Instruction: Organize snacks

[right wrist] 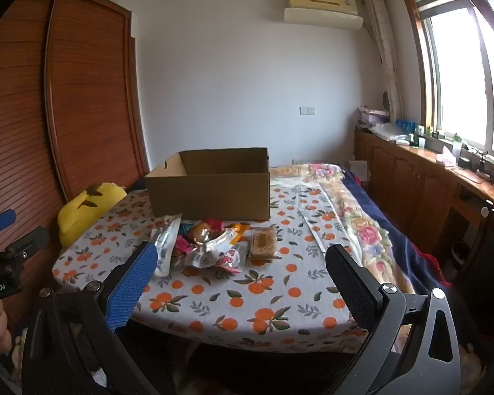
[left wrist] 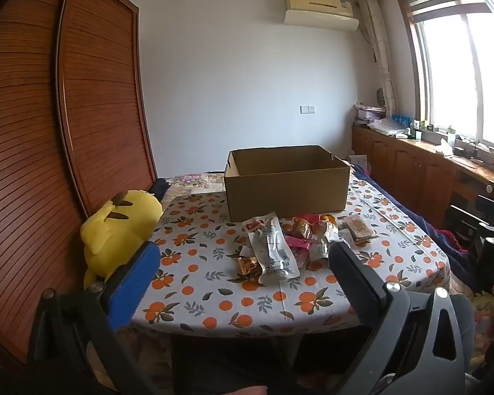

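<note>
Both grippers — left gripper (left wrist: 243, 283) and right gripper (right wrist: 242, 283) — gape wide, holding nothing, before snack packets (left wrist: 280, 243) heaped beside a cardboard box (left wrist: 286, 194).

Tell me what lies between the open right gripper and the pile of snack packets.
Only bare orange-print tablecloth lies between the right gripper and the snack packets, as the right wrist view shows. The brown cardboard box stands beyond them.
</note>
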